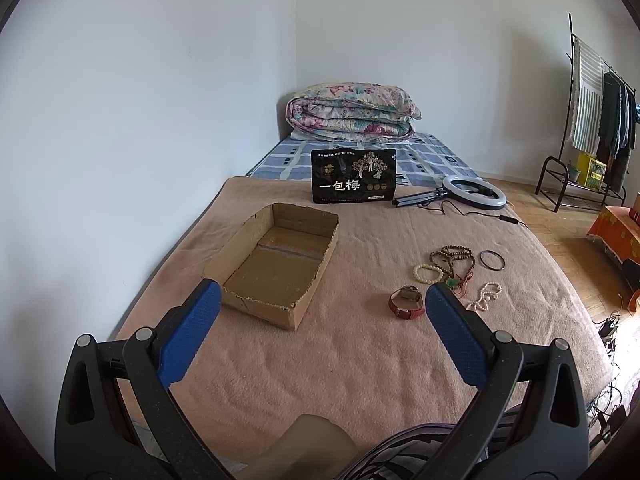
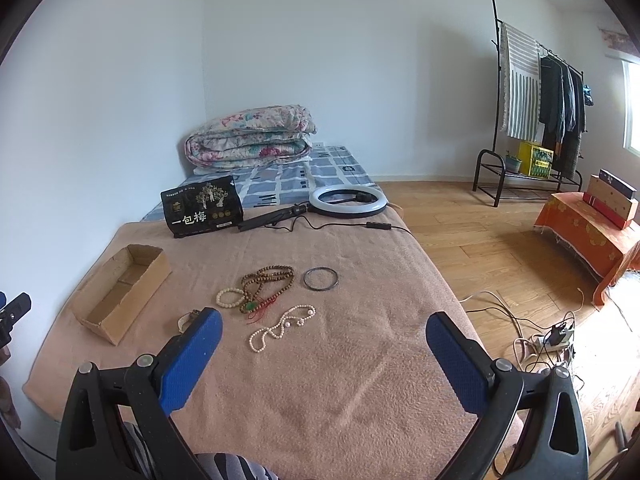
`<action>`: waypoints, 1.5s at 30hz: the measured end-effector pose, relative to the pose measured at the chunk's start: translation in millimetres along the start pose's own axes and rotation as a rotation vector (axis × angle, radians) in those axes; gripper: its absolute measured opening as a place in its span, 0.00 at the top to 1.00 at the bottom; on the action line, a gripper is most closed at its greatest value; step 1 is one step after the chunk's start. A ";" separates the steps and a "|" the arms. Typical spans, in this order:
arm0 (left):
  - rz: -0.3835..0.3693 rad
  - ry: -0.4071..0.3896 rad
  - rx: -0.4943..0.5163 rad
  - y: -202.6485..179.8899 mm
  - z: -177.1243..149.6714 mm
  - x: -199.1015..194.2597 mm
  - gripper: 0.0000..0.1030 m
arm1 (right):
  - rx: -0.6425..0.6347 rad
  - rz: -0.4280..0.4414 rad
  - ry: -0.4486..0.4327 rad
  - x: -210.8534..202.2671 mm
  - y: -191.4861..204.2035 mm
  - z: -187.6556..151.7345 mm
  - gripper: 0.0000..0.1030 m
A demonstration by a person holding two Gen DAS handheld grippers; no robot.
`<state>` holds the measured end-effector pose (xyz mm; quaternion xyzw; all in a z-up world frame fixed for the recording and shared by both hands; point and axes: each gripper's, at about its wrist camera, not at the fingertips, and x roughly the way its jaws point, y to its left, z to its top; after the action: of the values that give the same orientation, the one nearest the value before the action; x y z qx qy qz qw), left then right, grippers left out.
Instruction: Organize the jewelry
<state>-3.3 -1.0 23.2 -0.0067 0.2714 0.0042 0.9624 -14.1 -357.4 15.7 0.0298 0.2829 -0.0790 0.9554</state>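
**Nothing sorted yet: box empty, all jewelry loose on the bed**

The bed, under a pinkish-brown blanket, carries everything. The cardboard box sits open toward the wall side with nothing inside. Beside it lie the brown bead strand, pearl necklace, red-strapped wristwatch, dark bangle and pale bead bracelet. The left hand-held gripper and right hand-held gripper both hover spread wide, holding nothing. By my reading, every piece remains to be moved.

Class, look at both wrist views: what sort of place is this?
Most likely a bedroom at home: a bed under a tan blanket, a folded floral quilt at its far end, and a clothes rack by the wall.
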 end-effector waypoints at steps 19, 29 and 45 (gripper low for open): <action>-0.002 -0.002 -0.002 -0.7 -2.4 1.5 0.00 | -0.015 -0.016 -0.006 0.7 3.9 -1.0 0.00; -0.004 -0.002 -0.004 0.5 -2.1 1.5 0.00 | -0.015 -0.016 -0.004 1.5 3.4 0.0 0.00; -0.006 0.004 -0.004 -8.4 -1.2 5.4 0.00 | -0.014 -0.018 0.012 6.5 5.0 -0.8 0.00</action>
<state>0.7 -9.4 19.4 -0.0097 0.2731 0.0018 0.9619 -8.3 -353.3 11.5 0.0211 0.2892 -0.0854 0.9532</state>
